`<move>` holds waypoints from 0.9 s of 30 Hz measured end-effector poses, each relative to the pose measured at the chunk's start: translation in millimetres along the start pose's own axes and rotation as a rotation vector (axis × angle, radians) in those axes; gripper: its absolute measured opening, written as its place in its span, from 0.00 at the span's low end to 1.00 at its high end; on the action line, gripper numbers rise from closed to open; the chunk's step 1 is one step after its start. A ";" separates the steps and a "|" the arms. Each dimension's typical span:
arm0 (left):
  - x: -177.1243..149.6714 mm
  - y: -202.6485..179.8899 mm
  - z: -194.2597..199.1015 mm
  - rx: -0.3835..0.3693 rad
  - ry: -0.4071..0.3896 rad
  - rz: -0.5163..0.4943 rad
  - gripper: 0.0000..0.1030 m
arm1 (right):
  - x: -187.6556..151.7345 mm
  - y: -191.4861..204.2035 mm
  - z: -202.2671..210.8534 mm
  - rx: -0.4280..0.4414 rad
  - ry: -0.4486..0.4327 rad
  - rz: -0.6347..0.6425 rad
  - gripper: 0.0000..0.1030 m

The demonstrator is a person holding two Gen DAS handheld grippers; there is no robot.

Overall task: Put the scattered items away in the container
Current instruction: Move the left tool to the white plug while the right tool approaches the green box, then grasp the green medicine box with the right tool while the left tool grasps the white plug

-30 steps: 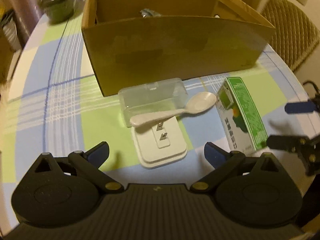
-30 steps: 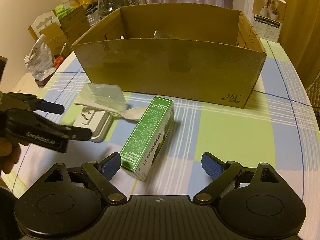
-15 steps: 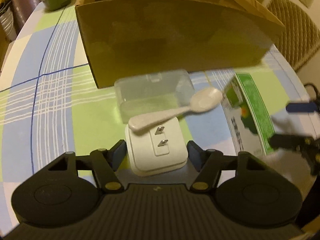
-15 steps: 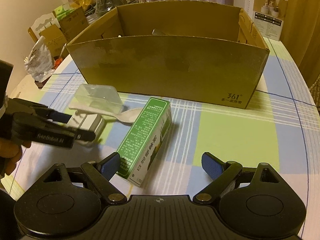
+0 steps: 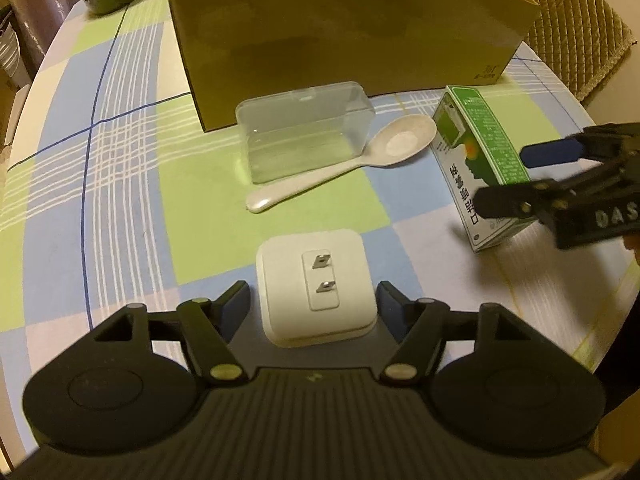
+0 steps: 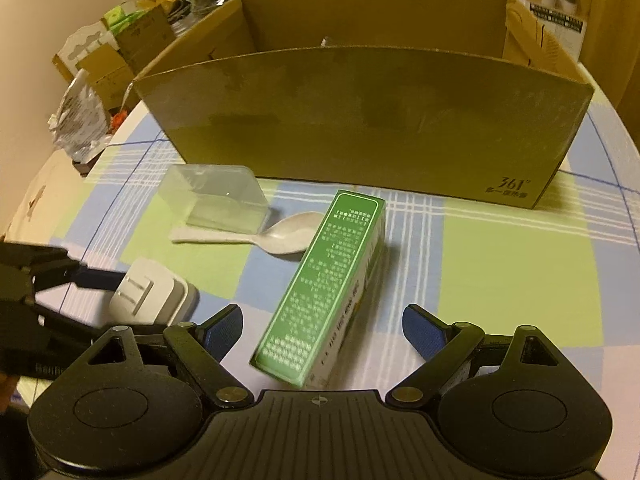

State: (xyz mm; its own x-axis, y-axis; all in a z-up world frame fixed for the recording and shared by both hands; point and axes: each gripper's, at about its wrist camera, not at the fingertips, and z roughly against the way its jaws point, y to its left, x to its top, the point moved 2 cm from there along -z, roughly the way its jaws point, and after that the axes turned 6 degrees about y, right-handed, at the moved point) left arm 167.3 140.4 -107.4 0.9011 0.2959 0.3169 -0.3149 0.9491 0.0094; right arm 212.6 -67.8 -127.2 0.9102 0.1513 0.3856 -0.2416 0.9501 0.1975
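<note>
**Item: tidying scene, table [image 5: 120, 200] with checked cloth**

- Cardboard box [image 6: 360, 112]: upright at the far side of the table, open at the top.
- Wall charger [image 5: 316, 280]: white, prongs up, between the jaws of the left gripper [image 5: 314, 296]. These jaws stood wide a second ago, narrowed onto it, and have just been opening slightly. They sit against both its sides, grasping it. It is outside the box.
- Spoon [image 5: 340, 168]: pale. Earlier its handle lay across the charger. Now it lies flat on the table, apart from the charger and against the clear plastic case [image 5: 304, 128].
- Green carton [image 6: 332, 272]: lying on its side, outside the box.
- Right gripper [image 6: 322, 328]: jaws released and wide, as before. It is lower and nearer than a second ago, and the carton's near end now sits between the jaws, untouched on both sides.
</note>
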 end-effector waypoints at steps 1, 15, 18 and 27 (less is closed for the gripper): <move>0.1 -0.9 -0.1 0.004 0.000 -0.007 0.65 | 1.9 0.7 -1.9 -0.001 0.005 0.002 0.86; -3.2 -4.2 -2.3 0.007 -0.005 -0.023 0.73 | -21.2 -13.3 8.5 -0.082 0.084 0.161 0.32; -2.9 -4.0 -4.0 0.013 -0.004 -0.023 0.73 | -25.0 -15.9 9.7 -0.082 0.077 0.159 0.32; 0.0 -1.6 -3.5 0.020 -0.011 -0.014 0.70 | -24.5 -11.0 6.7 -0.074 0.057 0.150 0.65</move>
State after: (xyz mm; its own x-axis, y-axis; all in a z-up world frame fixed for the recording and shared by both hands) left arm 168.9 139.2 -110.8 0.9023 0.2811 0.3270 -0.3080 0.9508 0.0325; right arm 190.7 -83.7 -132.9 0.8837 0.3063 0.3540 -0.3528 0.9328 0.0735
